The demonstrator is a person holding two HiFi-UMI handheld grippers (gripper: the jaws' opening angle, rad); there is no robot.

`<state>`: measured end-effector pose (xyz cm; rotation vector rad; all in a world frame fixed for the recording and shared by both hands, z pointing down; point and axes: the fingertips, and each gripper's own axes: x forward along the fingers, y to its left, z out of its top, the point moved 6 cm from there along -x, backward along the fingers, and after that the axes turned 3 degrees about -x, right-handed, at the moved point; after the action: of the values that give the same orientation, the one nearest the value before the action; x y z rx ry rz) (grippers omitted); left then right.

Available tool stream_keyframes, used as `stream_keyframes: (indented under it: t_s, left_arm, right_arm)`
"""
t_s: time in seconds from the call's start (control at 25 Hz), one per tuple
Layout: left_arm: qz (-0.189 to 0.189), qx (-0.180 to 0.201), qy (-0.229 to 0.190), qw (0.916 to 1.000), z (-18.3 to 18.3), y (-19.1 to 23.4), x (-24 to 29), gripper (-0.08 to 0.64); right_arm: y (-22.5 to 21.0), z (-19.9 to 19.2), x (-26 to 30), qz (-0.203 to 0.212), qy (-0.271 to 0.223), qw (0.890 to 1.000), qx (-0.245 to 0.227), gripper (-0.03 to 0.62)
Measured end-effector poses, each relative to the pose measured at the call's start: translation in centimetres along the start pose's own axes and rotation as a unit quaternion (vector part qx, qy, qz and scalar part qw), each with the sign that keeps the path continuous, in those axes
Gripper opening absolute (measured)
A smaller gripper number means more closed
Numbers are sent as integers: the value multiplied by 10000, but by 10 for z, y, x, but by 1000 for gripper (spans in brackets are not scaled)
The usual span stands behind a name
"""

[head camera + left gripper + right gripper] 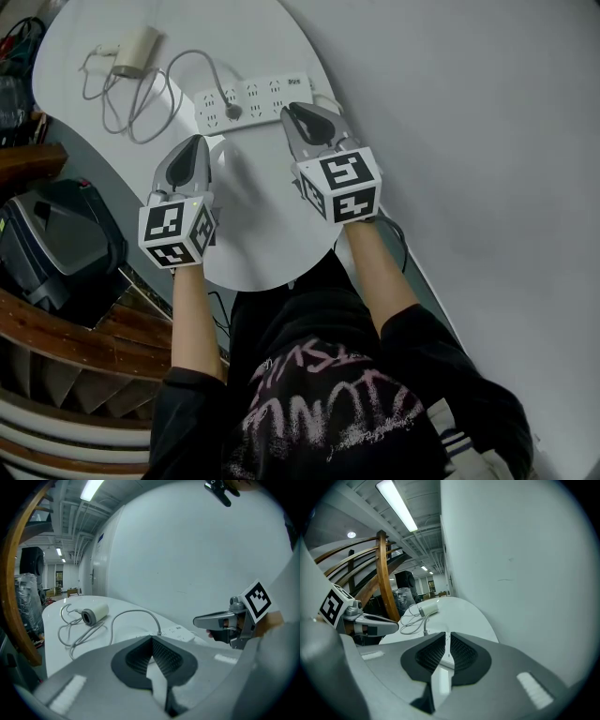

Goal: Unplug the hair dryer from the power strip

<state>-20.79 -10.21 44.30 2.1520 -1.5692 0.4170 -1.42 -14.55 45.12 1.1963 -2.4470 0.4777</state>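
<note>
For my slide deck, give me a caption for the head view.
Left gripper and right gripper poised by the power strip on the white table, hair dryer plugged in.

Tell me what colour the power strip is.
The power strip is white; head view shows it best.

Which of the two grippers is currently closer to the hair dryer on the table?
Left. The left gripper hangs nearer the person and slightly right of the hair dryer; the right gripper sits farther right, at the right end of the power strip.

place: large indoor hall | cues: ceiling strip light (pixel 397 506), curved wooden railing (pixel 384 573)
</note>
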Motion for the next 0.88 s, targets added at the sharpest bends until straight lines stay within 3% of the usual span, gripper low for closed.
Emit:
stream_keyframes:
  t_s: [0.52,0.88]
  left_arm:
    - [-23,-4,94,10000,-5,7,1,0]
    - [-8,-31,82,10000,-4,13,3,0]
  right_arm:
    - [0,-7,25,-159,490,9985,-207,109]
    - [0,-16,42,-241,858,9957,-236,115]
